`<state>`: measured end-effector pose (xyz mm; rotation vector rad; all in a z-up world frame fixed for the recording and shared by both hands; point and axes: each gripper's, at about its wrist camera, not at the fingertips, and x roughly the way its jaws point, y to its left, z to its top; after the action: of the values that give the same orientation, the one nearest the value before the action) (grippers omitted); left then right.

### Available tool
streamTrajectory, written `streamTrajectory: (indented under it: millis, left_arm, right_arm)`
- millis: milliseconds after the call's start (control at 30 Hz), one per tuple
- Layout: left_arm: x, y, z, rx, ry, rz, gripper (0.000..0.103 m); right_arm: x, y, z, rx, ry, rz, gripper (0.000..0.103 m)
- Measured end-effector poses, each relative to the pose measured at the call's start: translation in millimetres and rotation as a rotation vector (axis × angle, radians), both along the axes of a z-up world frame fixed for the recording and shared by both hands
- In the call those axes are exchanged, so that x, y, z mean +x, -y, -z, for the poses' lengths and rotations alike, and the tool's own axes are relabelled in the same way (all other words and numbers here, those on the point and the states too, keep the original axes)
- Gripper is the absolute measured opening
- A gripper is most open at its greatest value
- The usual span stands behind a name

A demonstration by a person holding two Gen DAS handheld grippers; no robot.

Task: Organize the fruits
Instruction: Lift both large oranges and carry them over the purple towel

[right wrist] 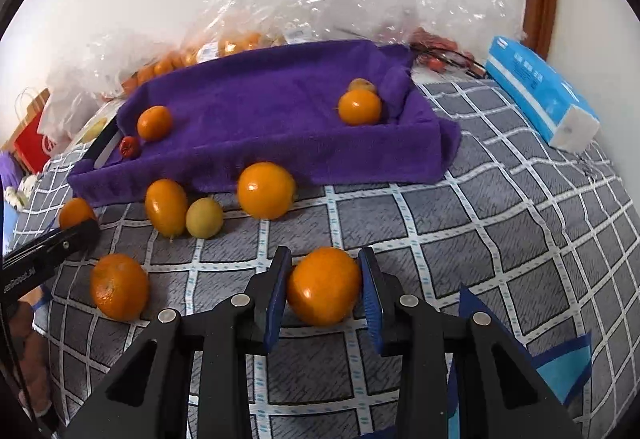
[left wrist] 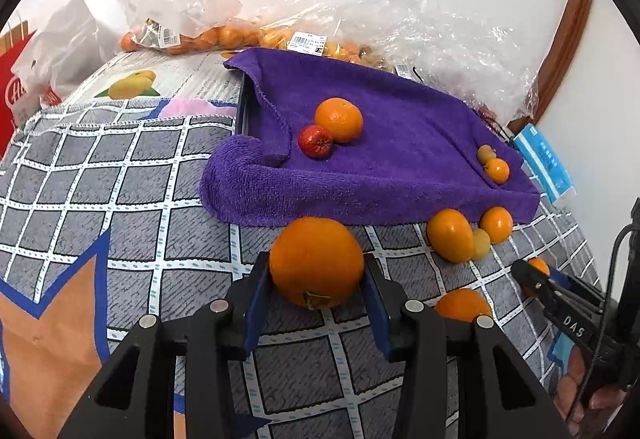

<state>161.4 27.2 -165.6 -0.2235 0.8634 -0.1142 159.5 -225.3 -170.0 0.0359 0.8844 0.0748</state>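
My left gripper (left wrist: 317, 271) is shut on a large orange (left wrist: 316, 261) just in front of the purple towel-lined tray (left wrist: 384, 175). My right gripper (right wrist: 325, 281) is shut on a smaller orange (right wrist: 323, 285) on the checked cloth. In the tray lie an orange (left wrist: 339, 119) with a small red fruit (left wrist: 315, 141) at the left, and a small orange (left wrist: 497, 170) with a yellowish fruit (left wrist: 486, 153) at the right corner. Loose on the cloth before the tray are several oranges (right wrist: 266, 190) and a yellow-green fruit (right wrist: 204, 217).
Clear plastic bags with more oranges (left wrist: 224, 37) lie behind the tray against the wall. A blue tissue pack (right wrist: 540, 93) sits at the right. A red paper bag (left wrist: 16, 79) stands far left. The checked cloth (right wrist: 500, 231) covers the surface.
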Motion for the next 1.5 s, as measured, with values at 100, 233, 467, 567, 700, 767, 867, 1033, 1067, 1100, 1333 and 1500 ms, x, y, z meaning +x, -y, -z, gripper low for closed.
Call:
streamTrajectory:
  millis: [100,233,467,567,700,767,867,1033,1067,1100,1333,1500]
  left_arm:
    - [0,-1,0,-0.011,0.001,-0.004,0.041]
    - [-3,-3,0,-0.032,0.007,-0.011,0.041]
    - [-8,-3,-4,-0.036,0.041,-0.005,0.041]
    - [-7,-4,-4,-0.039,0.033,-0.011,0.041]
    - [-7,-6,-3,-0.050,0.029,-0.020,0.041]
    - [-7,-7,-3,-0.053,0.029,-0.023,0.041]
    - [-8,-8,-4,-0.059,0.035,-0.024,0.041]
    - [-15,-8,-9,-0.065,0.072,-0.025,0.041]
    - [-16,-7,-10,-0.068,0.080,-0.022,0.041]
    - [-17,-7,-11,-0.070,0.086,-0.019,0.041]
    - [-22,-8,-17,-0.078,0.123,-0.014,0.041]
    - [-23,-15,-19,-0.119,0.131,-0.026,0.041]
  right_arm:
    - [0,-4,1,-0.022,-0.002,-0.006,0.037]
    - [0,-5,1,-0.024,-0.002,-0.014,0.038]
    - [0,-4,1,-0.001,0.000,-0.018,0.034]
    - [0,-5,1,-0.005,-0.001,-0.030,0.038]
    - [-2,-8,1,-0.019,-0.006,-0.048,0.047]
    - [-3,-10,1,-0.040,-0.006,-0.039,0.047]
    - [-6,-10,1,-0.055,-0.003,-0.025,0.040]
    - [-11,-6,1,-0.057,0.001,-0.004,0.033]
    - [-12,-6,1,-0.057,0.002,-0.002,0.033]
    - [-13,-6,1,-0.055,0.004,-0.001,0.033]
    - [-22,-7,-3,-0.032,0.023,0.004,0.033]
    - [-25,-7,-11,-0.004,0.033,0.009,0.033]
